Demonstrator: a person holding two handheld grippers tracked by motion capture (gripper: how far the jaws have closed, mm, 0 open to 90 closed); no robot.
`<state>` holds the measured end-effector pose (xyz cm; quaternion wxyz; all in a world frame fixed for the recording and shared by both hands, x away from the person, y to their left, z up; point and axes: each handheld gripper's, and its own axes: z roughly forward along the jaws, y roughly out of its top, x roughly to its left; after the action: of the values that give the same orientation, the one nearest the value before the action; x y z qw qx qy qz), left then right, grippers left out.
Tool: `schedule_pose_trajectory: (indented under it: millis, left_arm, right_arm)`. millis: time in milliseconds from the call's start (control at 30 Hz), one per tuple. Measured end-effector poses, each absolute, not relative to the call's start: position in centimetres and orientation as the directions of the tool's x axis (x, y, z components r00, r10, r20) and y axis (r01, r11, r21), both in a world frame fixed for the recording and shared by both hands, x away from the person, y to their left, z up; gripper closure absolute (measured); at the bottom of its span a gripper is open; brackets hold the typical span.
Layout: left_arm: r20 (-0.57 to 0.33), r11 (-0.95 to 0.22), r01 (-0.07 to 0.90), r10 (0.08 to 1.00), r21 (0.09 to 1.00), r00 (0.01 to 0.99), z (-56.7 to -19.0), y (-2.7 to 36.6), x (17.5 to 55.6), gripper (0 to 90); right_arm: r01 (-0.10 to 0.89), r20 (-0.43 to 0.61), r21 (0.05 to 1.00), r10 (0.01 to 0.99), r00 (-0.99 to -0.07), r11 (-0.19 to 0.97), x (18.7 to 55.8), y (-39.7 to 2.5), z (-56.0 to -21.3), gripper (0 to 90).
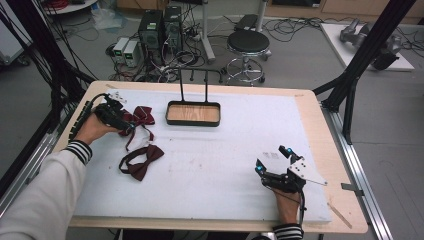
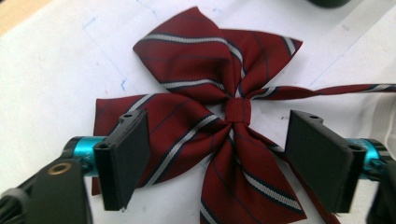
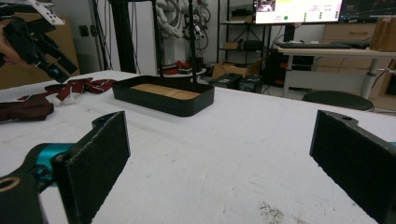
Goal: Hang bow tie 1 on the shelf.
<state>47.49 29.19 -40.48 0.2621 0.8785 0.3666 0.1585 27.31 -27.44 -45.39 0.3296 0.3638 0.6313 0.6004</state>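
A striped bow tie [image 2: 219, 126], dark red with thin white and navy lines, lies flat on the white table cover [image 1: 225, 165] near the far left corner of the table. In the high view it sits just right of the left gripper [image 1: 121, 123]. In the left gripper view the bow tie spreads its four wings directly ahead, its centre knot between the two black jaws, and its strap runs off to the right. The left gripper's jaws stand wide apart, one over each side of the lower wings, not clamped on the fabric; whether they touch it cannot be told.

A second, plain dark red bow tie [image 1: 142, 162] lies nearer the person, just below the striped one, with its strap looped.

A shallow black tray [image 1: 193, 121] with a wooden floor and a tall wire handle stands at the far middle of the table, well apart from both ties.

The right gripper [image 1: 272, 159] rests low at the near right of the table cover, jaws spread wide and holding nothing. A striped sleeve cuff [image 1: 79, 150] shows at the left wrist.
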Motion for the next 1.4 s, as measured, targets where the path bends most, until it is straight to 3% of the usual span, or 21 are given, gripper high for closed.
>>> schedule_pose_trajectory:
  millis: [767, 1167, 1400]
  left_arm:
    - [0.067, -0.642, 0.627, 0.721, 0.442, 0.690, -41.0, 26.9, 49.8, 49.5]
    - [0.034, -0.620, 0.667, 0.743, 0.413, 0.669, -41.3, 26.6, 49.9, 72.7]
    - [0.026, -0.609, 0.671, 0.748, 0.424, 0.663, -41.1, 26.7, 49.8, 74.4]
  right_arm:
    - [0.063, 0.021, 0.998, 0.854, -0.520, 0.014, 27.3, -27.5, -45.4, 4.1]
    - [0.062, 0.021, 0.998, 0.854, -0.520, 0.013, 27.3, -27.5, -45.4, 4.0]
    - [0.062, 0.021, 0.998, 0.854, -0.520, 0.013, 27.3, -27.5, -45.4, 4.1]
